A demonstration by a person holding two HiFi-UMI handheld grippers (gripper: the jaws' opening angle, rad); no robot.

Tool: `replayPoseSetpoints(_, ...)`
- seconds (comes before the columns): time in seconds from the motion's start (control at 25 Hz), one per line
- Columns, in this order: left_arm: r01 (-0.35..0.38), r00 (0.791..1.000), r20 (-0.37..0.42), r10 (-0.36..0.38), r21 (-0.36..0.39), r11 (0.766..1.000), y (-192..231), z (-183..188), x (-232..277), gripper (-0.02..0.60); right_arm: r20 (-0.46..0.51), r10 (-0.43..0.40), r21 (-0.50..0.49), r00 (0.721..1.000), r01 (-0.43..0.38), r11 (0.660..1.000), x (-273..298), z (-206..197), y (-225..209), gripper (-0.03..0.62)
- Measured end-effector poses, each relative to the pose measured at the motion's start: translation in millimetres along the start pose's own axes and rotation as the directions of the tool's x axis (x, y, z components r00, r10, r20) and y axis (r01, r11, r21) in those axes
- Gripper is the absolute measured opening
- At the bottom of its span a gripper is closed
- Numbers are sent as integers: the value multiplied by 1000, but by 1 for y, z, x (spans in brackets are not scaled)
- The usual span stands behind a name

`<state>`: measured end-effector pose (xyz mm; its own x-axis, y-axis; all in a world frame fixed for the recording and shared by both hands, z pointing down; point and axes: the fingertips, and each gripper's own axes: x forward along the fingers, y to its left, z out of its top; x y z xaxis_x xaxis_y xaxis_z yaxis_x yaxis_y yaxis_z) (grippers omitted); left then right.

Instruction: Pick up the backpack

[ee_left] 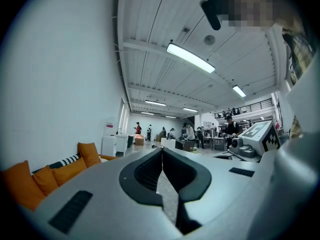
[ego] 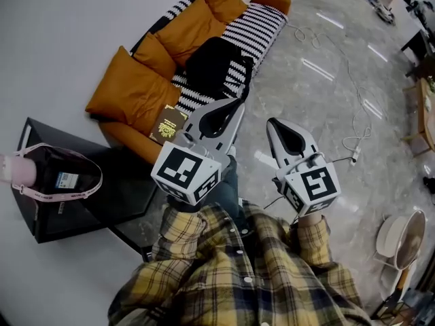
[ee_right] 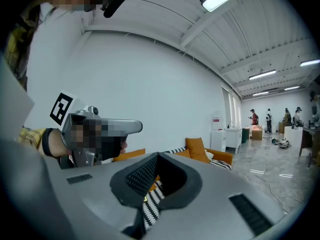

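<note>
Resting on striped sofa [ego: 262, 26], backpack [ego: 214, 63], marble floor [ego: 306, 107]

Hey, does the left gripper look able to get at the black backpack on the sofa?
Probably yes: the left gripper hovers near the backpack, nothing lies between them, but its jaws are shut and must open first.

The soft black fabric backpack [ego: 212, 63] lies on the black-and-white striped sofa seat [ego: 265, 26], slumped in a rounded heap rather than standing upright; its back edge rests against the orange back cushions [ego: 183, 29], and its front edge reaches the seat's front, where a narrow dark part that may be a strap hangs at its right side. It sits about midway along the seat; its surface is plain and matt, and zips or pockets are too dark to make out.
</note>
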<state>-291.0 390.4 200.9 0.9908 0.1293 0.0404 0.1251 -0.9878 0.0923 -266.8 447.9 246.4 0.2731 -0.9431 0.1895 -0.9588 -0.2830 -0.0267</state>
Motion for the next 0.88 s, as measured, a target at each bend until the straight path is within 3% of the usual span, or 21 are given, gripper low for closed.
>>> replayPoseSetpoints(0.44, -3, 1000, 15, 4, -21, 1000, 122, 16, 102, 20, -9, 44, -56, 999, -44, 997, 137, 32, -67, 15)
replayPoseSetpoints(0.88, 7, 1000, -12, -7, -39, 999, 237, 23, 194, 20, -26, 5, -26, 1000, -5, 1000, 253, 50, -146, 15)
